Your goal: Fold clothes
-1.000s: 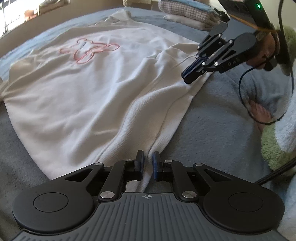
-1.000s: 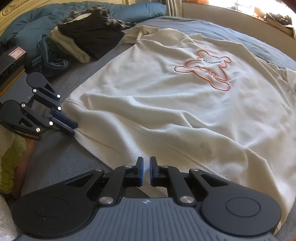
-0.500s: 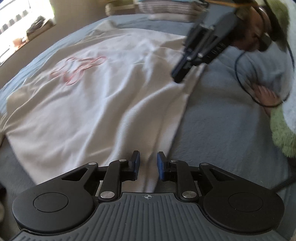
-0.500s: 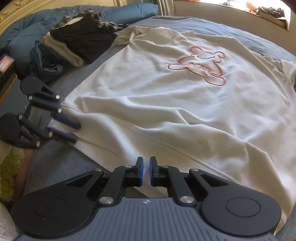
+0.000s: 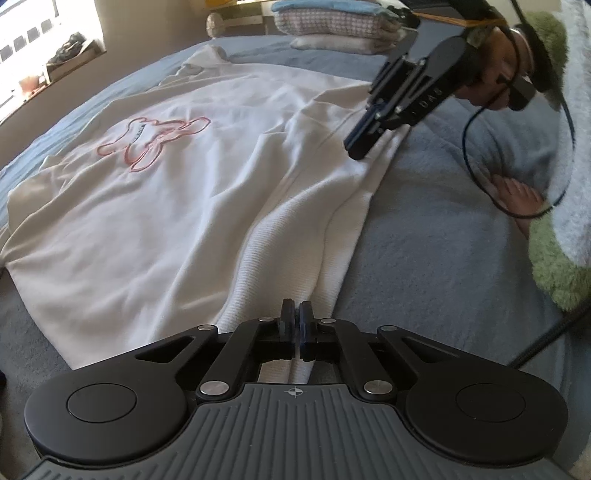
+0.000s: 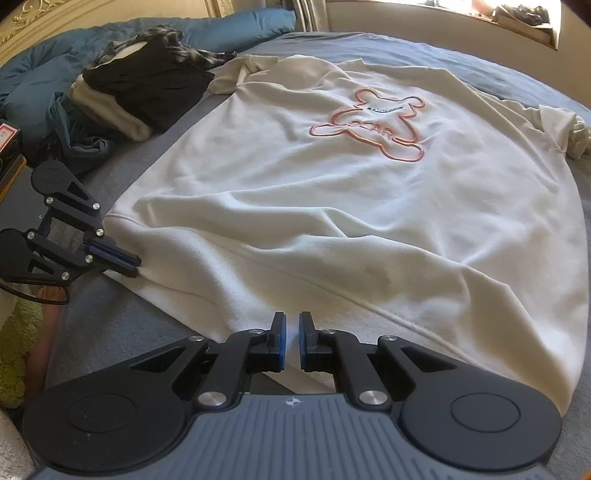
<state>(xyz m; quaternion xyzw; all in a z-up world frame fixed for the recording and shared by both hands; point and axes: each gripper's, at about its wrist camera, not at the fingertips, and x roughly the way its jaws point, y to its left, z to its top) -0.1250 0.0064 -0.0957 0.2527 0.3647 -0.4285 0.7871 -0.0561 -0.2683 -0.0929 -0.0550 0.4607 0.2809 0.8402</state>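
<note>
A: Where is the garment found?

B: A white sweatshirt (image 6: 332,206) is spread flat on a grey-blue bed cover (image 5: 436,266), front side up. A bear outline (image 6: 373,123) in pink-orange thread is seen on its chest, and its ribbed hem (image 5: 280,258) is turned toward both cameras.

A: How is the left gripper (image 5: 295,326) seen?

B: Its jaws are drawn together on a raised ridge of the hem near one bottom corner, with only a sliver of white cloth showing between the pads. In the right wrist view the same tool (image 6: 127,262) is seen at the garment's edge, tips pressed into the fabric.

A: And the right gripper (image 6: 290,341)?

B: It is held at the hem further along. A narrow gap is left between its blue pads, and white cloth is seen in that gap and beneath them. From the left wrist view (image 5: 364,136) its tips are angled down over the hem; whether cloth is pinched cannot be told.

A: What else is noted?

B: A pile of dark and pale clothes (image 6: 144,81) is seen beside the sweatshirt's collar, and folded laundry (image 5: 340,26) is stacked at the far edge of the bed.
</note>
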